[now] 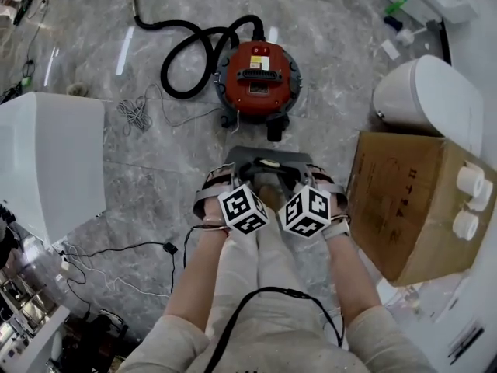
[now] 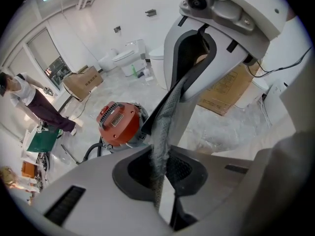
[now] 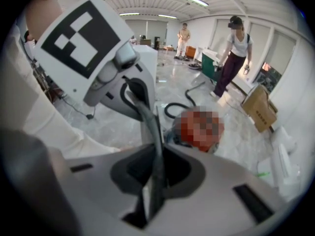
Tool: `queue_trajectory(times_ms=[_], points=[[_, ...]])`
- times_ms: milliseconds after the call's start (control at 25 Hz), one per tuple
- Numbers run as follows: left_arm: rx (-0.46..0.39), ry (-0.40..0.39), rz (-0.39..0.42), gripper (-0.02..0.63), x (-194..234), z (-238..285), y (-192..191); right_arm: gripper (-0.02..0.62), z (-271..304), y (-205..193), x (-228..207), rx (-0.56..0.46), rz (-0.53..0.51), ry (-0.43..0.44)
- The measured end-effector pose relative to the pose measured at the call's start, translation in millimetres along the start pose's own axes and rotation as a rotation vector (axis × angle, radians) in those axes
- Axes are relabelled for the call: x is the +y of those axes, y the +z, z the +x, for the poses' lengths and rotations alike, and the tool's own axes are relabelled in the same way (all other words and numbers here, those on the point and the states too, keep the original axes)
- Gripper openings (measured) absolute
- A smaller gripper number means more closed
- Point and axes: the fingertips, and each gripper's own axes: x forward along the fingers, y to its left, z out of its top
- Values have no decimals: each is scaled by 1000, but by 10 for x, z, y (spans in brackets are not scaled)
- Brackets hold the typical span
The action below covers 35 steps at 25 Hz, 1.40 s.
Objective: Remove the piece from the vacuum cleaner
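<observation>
Both grippers pinch the grey piece, held apart from the vacuum cleaner.

The left gripper [image 2: 158,186] and the right gripper [image 3: 153,191] each have their jaws closed on a thin edge of the grey piece [image 1: 264,162]. It hangs between them in front of the person's legs. The red vacuum cleaner [image 1: 258,76] stands on the marble floor [image 1: 155,169] just beyond, and a cardboard box [image 1: 404,200] sits to the right.
</observation>
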Motion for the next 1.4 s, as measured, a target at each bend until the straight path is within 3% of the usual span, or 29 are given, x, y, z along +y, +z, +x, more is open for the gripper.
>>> queue_trajectory(times_ms=[800, 1400], points=[[-21, -9, 15, 49, 174, -850, 244, 44, -777, 471, -18, -52, 11, 38], [-52, -61, 20, 48, 90, -1466, 434, 44, -1348, 671, 85, -54, 4, 84]])
